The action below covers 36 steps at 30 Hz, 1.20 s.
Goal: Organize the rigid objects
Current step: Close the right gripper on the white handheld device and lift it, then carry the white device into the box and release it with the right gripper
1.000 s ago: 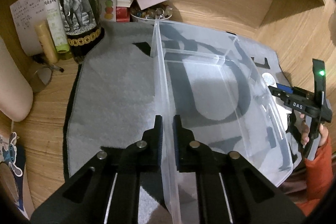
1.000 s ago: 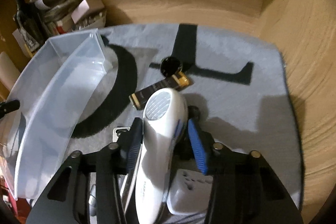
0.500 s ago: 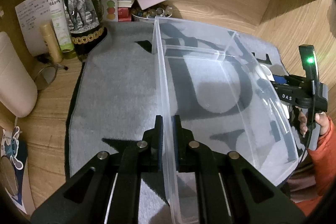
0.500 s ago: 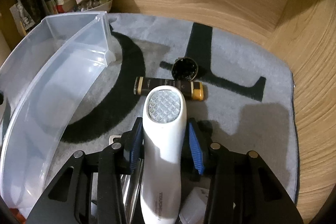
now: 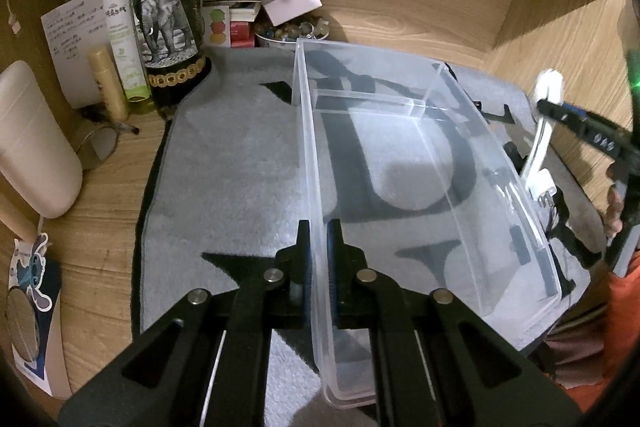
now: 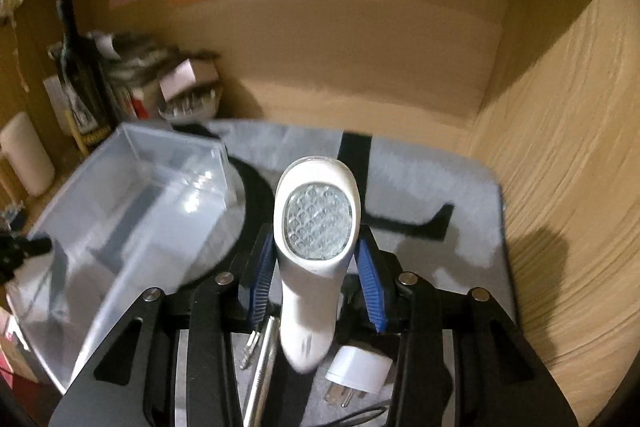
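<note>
Left gripper (image 5: 318, 259) clamped on the near long wall of the clear plastic bin (image 5: 400, 131), one pad either side of the rim. Bin sits on the grey mat (image 5: 224, 179) and looks empty; nothing visible through its floor but the mat's dark pattern.

Right gripper (image 6: 316, 267) grasping a white handheld device (image 6: 314, 223) with a faceted round lens, possibly a torch or a lint shaver; motion blur makes it hard to settle. Device is lifted off the mat, head tilted up, just right of the bin and not yet over it.

Left on the mat under the right gripper: a white plug adapter (image 6: 358, 371) with prongs showing, and a metal rod-like tool (image 6: 262, 359) beside it.

Desk clutter at back left (wine bottle (image 5: 164, 7) with elephant label, spray tube, papers) sits off the mat, apparently not part of the job.

Judgement: early stage. First item in hand, none binned; at least two more pieces wait.
</note>
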Each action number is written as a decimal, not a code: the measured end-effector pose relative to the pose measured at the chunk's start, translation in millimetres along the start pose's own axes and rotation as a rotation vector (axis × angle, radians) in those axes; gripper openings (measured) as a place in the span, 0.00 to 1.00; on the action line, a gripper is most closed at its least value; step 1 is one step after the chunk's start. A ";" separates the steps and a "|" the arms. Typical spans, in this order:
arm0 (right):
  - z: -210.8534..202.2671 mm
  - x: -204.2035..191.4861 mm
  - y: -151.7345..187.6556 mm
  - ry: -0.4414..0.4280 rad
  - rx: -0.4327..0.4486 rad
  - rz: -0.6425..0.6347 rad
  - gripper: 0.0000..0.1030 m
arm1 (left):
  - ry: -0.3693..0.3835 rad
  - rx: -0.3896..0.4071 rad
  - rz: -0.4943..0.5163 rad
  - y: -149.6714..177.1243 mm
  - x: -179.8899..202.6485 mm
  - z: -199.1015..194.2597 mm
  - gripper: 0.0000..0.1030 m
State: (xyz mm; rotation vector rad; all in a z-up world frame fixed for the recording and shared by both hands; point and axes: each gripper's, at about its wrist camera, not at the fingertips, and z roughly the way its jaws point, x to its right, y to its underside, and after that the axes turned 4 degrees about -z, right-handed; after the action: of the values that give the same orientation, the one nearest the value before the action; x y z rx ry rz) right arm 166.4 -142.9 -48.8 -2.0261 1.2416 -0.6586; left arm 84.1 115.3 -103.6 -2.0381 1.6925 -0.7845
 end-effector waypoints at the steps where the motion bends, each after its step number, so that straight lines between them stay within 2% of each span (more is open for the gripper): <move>1: -4.4 -2.4 -2.2 -0.001 0.013 0.002 0.35 | 0.000 0.001 -0.002 0.3 0.0 -0.2 0.06; 11: -50.3 -34.6 -37.7 -0.078 0.166 -0.044 0.35 | 0.001 0.007 0.003 1.6 0.8 -1.9 0.06; 18: -65.6 -74.0 -50.0 -0.186 0.214 -0.108 0.35 | 0.005 0.014 0.009 2.5 0.6 -2.8 0.06; 25: -41.0 -120.3 -47.1 -0.267 0.154 -0.183 0.35 | 0.007 0.022 0.016 3.5 0.8 -3.1 0.06; 36: 17.2 -157.9 -35.3 -0.370 -0.036 -0.219 0.35 | 0.017 0.032 0.030 5.3 0.5 -3.9 0.07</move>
State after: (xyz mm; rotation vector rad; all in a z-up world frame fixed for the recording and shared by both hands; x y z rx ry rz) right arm 132.1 16.1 -45.4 -2.2097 0.8298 -0.3372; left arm 77.6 114.0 -103.7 -1.9856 1.7043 -0.8158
